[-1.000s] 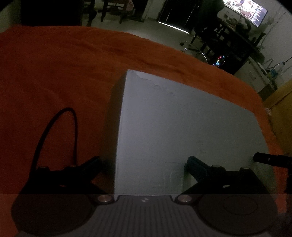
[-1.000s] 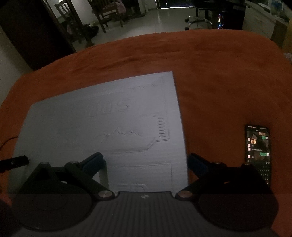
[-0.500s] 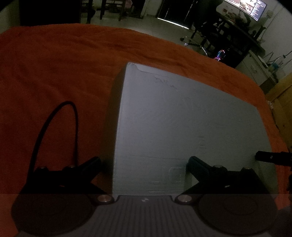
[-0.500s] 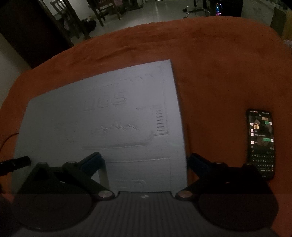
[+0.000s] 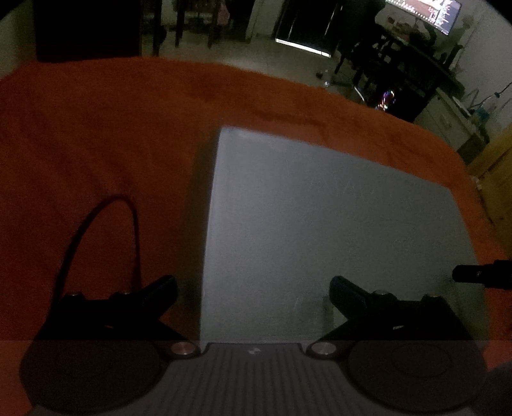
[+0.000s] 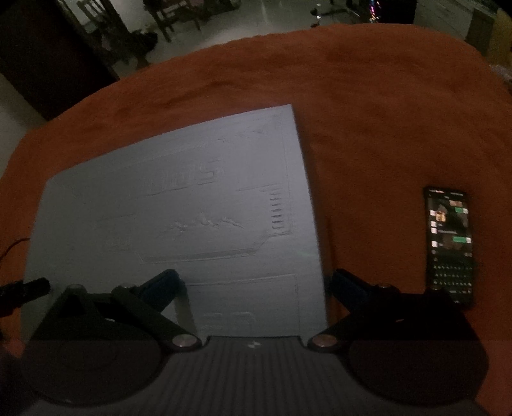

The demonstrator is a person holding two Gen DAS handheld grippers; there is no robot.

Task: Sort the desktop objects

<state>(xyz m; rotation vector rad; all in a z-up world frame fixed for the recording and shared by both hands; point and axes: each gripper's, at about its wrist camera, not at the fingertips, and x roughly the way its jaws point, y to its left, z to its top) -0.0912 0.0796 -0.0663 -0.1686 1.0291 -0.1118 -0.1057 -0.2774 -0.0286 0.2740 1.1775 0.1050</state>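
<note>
A large flat grey box with embossed lettering lies on the orange cloth; it also shows in the right wrist view. My left gripper is open and straddles the box's near left corner, one finger off its left edge. My right gripper is open and straddles the box's near right corner. A lit smartphone lies on the cloth to the right of the box. A black cable loops on the cloth left of the box.
The orange cloth covers the whole table. Each gripper's fingertip shows at the other view's edge. Chairs, a desk and a lit monitor stand in the dim room beyond the far edge.
Both grippers have tilted and drawn back slightly; the box sits lower in the left view and the phone higher in the right view. The fingers stay open.
</note>
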